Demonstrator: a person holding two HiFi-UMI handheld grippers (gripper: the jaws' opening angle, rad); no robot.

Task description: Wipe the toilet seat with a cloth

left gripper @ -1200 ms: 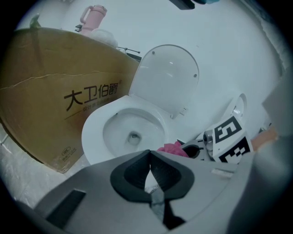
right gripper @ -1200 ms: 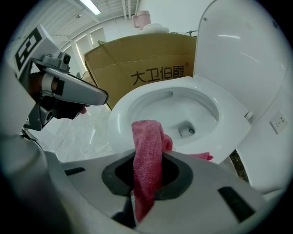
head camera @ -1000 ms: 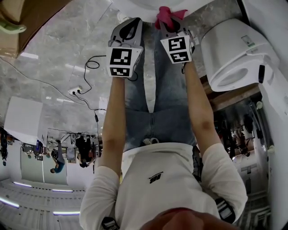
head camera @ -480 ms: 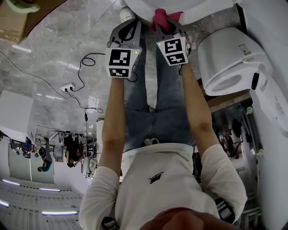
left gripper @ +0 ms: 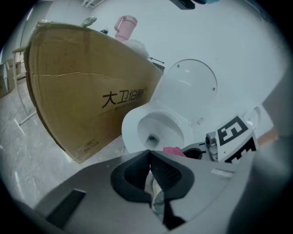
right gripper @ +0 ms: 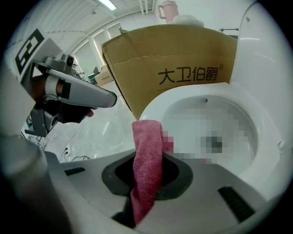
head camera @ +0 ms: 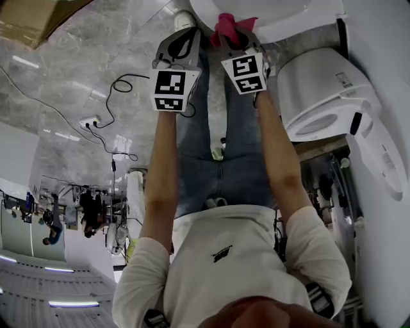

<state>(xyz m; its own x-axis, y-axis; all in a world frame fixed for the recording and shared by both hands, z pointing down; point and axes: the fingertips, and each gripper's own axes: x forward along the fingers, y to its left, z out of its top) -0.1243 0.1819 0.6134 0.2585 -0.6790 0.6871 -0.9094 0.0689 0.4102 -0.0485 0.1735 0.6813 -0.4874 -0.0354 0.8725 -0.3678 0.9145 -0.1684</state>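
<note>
The white toilet (left gripper: 155, 128) stands with its lid (left gripper: 190, 84) raised; its seat rim (right gripper: 155, 107) lies just beyond my right gripper. That right gripper (right gripper: 146, 160) is shut on a pink cloth (right gripper: 147, 151), which hangs up out of the jaws near the rim's front edge. In the head view the cloth (head camera: 229, 25) shows against the bowl (head camera: 269, 13) at the top. My left gripper (left gripper: 149, 157) is shut with nothing in it, beside the right gripper (head camera: 234, 35) and a little left of it (head camera: 188, 32).
A large printed cardboard box (left gripper: 87, 87) stands against the toilet's left side, with a pink cup (left gripper: 124, 27) on top. A second white toilet (head camera: 327, 96) is at the right. Cables and a power strip (head camera: 96, 122) lie on the marble floor.
Both grippers and the cloth have edged a little closer to the toilet bowl. The head view has shifted, so the second toilet and the floor cables sit lower in it.
</note>
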